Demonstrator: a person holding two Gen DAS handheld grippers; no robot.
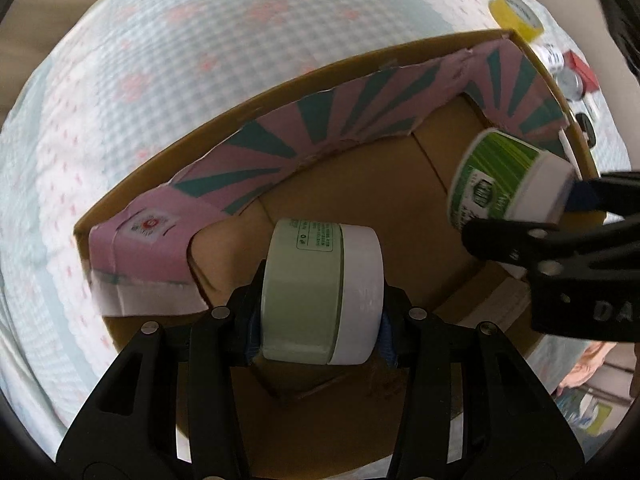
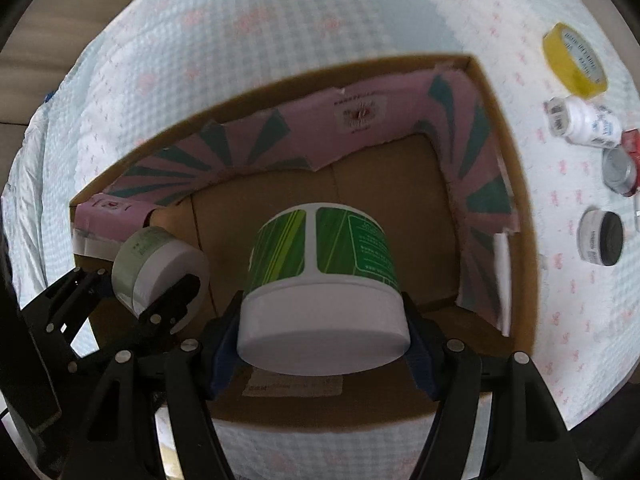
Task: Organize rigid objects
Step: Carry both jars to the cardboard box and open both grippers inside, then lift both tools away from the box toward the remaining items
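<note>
Pale green jar (image 1: 316,292) with a white lid sits sideways between my left gripper (image 1: 318,332) pads; I hold it clamped across base and lid, blue pads pressing both ends. It hangs over the brown floor of the cardboard box (image 1: 360,208), directly ahead of the fingers.

Right gripper (image 2: 324,336) grips a green striped jar (image 2: 324,248) by its wide white lid, pads on either side of the lid rim, label end pointing away from me into the box. From the left wrist view this jar (image 1: 500,176) appears up and to the right of my left gripper, near the box's right wall. From the right wrist view the pale green jar (image 2: 156,268) and left gripper (image 2: 160,276) lie to the lower left, near the box's left end. The two jars are apart, not touching.

Box interior: pink-and-teal patterned flaps (image 2: 280,132) folded down along the far and side walls. Box rests on a pale quilted cloth (image 2: 280,20) with small pink marks.

Outside the box, to the right of my right gripper on the cloth: a yellow tape roll (image 2: 574,60), a white bottle (image 2: 580,120) lying down, a metal can (image 2: 618,172) with something red just behind it, and a small black-lidded jar (image 2: 602,240). All well apart from both grippers. Slight motion blur at the edges.
</note>
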